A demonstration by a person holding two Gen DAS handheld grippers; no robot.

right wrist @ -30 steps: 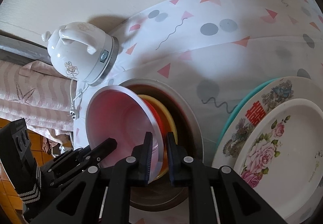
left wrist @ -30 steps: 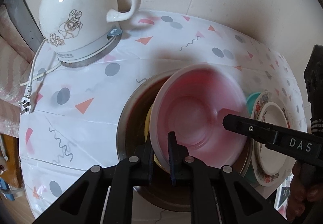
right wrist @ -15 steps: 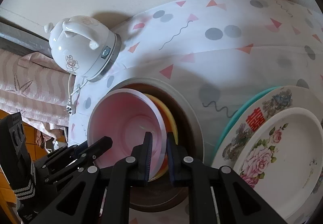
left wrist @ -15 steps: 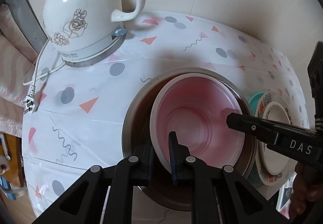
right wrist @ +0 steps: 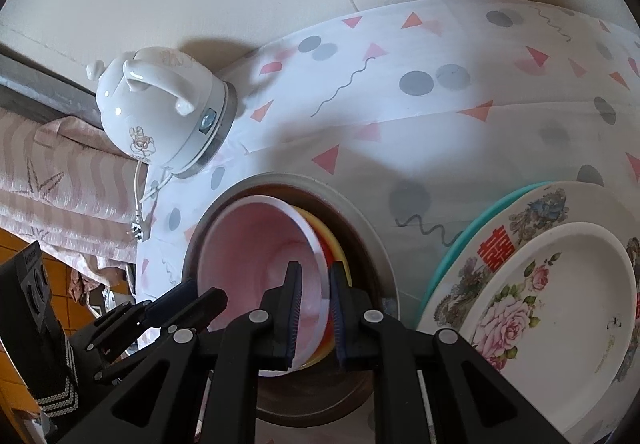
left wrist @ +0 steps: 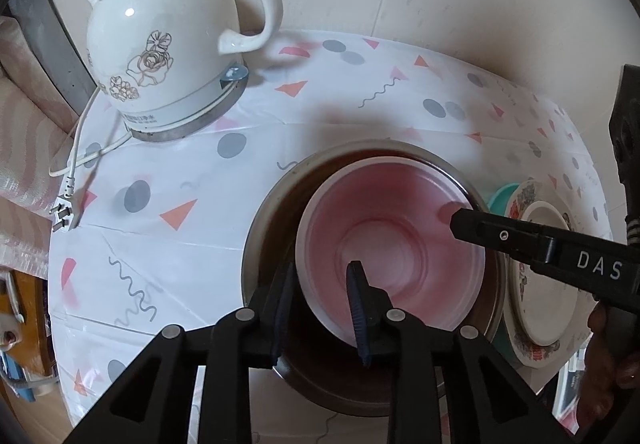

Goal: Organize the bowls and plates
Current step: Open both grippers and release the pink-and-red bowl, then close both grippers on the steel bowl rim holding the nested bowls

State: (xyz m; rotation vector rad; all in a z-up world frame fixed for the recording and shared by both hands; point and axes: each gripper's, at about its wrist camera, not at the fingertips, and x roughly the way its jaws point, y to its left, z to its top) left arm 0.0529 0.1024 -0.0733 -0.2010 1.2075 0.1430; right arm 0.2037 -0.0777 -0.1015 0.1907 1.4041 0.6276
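Note:
A pink bowl (left wrist: 384,236) sits inside a wide metal bowl (left wrist: 264,228), nested on a yellow bowl (right wrist: 332,240). My left gripper (left wrist: 320,284) straddles the pink bowl's near rim. Its jaws are opening, with the rim between them and the pads off it. In the right wrist view my right gripper (right wrist: 316,292) is shut on the opposite rim of the pink bowl (right wrist: 248,244). To the right of the metal bowl (right wrist: 360,228) a floral plate (right wrist: 560,284) lies on a larger patterned plate and a teal plate (right wrist: 460,244).
A white ceramic kettle (left wrist: 160,55) stands at the back left on the patterned tablecloth (left wrist: 192,147), its cord and plug (left wrist: 62,211) trailing toward the left edge. A pale wall runs behind the table. A striped pink cloth (right wrist: 48,171) lies beyond the left edge.
The pink bowl went from tilted to settled level in the metal bowl. My left jaws have spread apart off its rim. The right gripper keeps its grip.

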